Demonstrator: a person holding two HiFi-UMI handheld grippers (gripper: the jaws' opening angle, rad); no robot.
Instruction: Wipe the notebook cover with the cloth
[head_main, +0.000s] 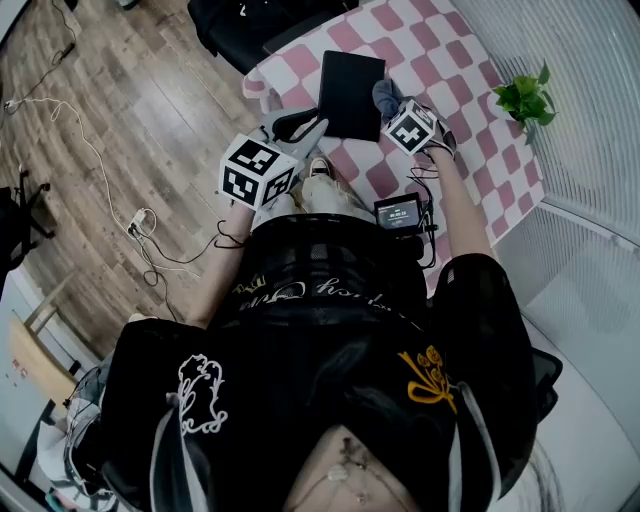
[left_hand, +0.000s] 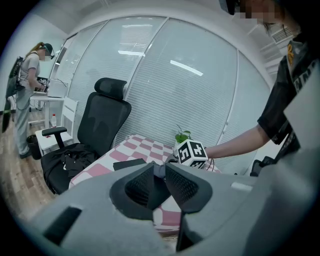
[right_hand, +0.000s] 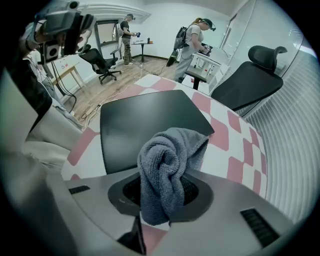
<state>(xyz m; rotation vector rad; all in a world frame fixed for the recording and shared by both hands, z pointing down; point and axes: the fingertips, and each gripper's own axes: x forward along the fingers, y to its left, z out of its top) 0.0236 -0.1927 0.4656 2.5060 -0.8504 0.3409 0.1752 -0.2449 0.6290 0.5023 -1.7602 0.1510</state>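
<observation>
A black notebook lies closed on the pink-and-white checked table; it also fills the middle of the right gripper view. My right gripper sits at the notebook's right edge, shut on a bunched grey cloth that hangs over the cover's near corner. That cloth shows as a grey lump in the head view. My left gripper hovers at the table's near-left edge, beside the notebook, its jaws closed together with nothing between them.
A small green potted plant stands at the table's right side. A black office chair with dark clothes on it is beyond the table's far end. A small screen device with cables hangs at my waist. Other people stand across the room.
</observation>
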